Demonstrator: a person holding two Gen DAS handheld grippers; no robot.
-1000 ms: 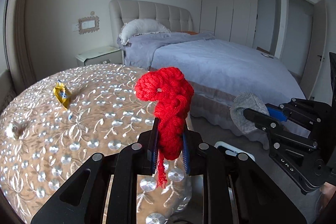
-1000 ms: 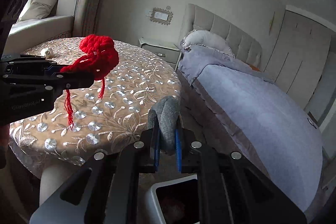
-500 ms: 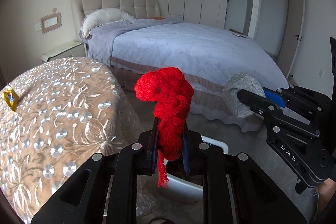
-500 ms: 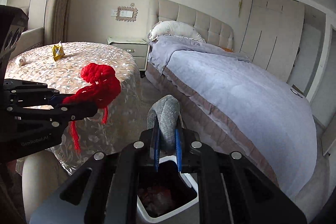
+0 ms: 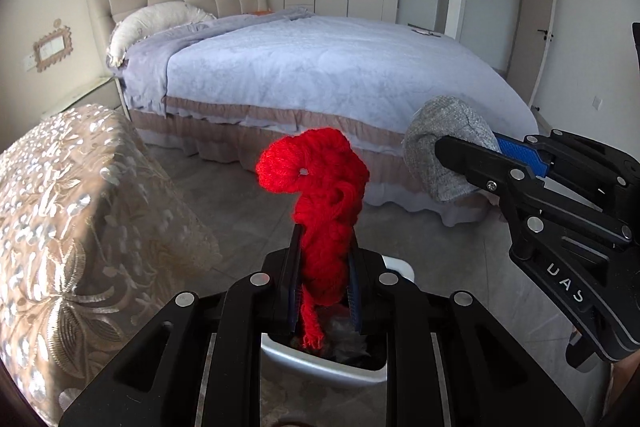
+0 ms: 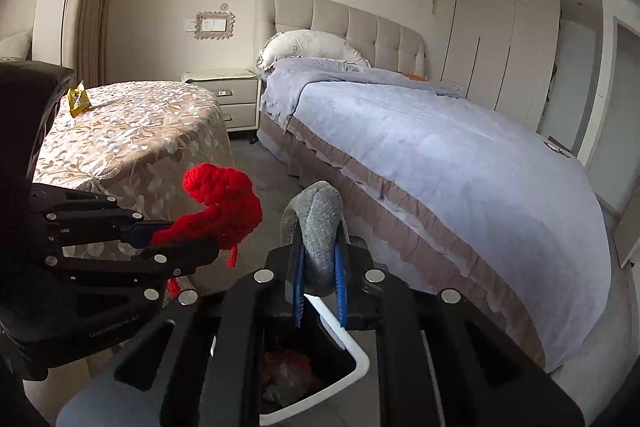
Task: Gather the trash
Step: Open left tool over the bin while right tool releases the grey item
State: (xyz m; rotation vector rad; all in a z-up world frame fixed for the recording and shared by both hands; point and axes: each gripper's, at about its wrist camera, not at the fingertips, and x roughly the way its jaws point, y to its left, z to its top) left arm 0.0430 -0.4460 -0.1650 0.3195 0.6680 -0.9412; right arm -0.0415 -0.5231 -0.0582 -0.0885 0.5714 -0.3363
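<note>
My left gripper (image 5: 323, 283) is shut on a bundle of red yarn (image 5: 324, 195) that sticks up between its pads, a loose strand hanging down. It hangs over a white trash bin (image 5: 320, 367) on the floor. My right gripper (image 6: 318, 283) is shut on a grey knitted cloth (image 6: 318, 223) and also hangs above the bin (image 6: 352, 367), which holds some scraps. In the right wrist view the left gripper (image 6: 188, 239) with the red yarn (image 6: 220, 203) is at the left. In the left wrist view the right gripper (image 5: 472, 159) with the grey cloth (image 5: 444, 147) is at the right.
A round table with a beige embroidered cloth (image 6: 132, 131) stands left of the bin, a yellow wrapper (image 6: 78, 99) on it. A bed with a lilac cover (image 6: 440, 147) fills the right side. A nightstand (image 6: 228, 95) stands by the headboard. Grey floor (image 5: 248, 211) lies between table and bed.
Both grippers swung away from the table top and sank toward the floor; the white bin has come under them. Each still holds its piece.
</note>
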